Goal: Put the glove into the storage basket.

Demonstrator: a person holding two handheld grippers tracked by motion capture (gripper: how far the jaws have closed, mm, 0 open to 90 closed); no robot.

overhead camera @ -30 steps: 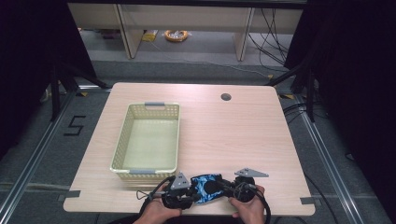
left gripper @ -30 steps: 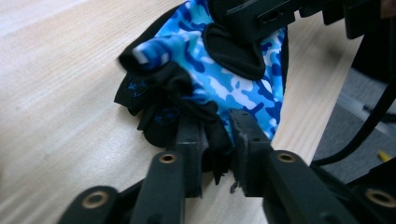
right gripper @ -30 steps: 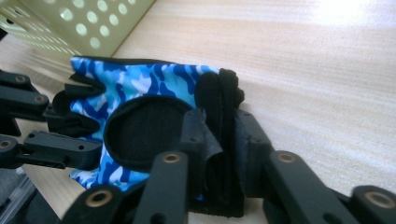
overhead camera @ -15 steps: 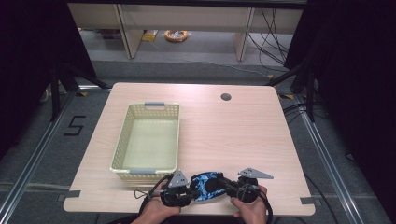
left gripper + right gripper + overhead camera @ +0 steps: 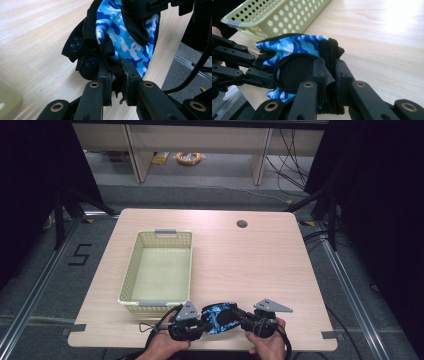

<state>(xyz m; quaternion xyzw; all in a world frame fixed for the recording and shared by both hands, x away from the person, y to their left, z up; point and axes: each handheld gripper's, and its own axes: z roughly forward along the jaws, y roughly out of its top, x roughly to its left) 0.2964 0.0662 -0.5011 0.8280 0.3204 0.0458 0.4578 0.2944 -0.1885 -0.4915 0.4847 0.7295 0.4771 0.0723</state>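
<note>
Item in hand: one blue camouflage glove (image 5: 220, 316), held between my two tools at the near edge of the worktop (image 5: 250, 265), my left tool (image 5: 196, 325) clamped on its dark fingertip end and my right tool (image 5: 243, 319) clamped on its black cuff. Count stood at one glove, one yellow perforated basket (image 5: 159, 267) lying empty just beyond it, and two tools. I judged the carrying step under way; the next move called for lifting the glove over the basket's near rim, then parting both jaws.

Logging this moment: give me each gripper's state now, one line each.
Left gripper: closed on the glove, pinching its black edge.
Right gripper: closed on the same glove, at its black cuff.
</note>
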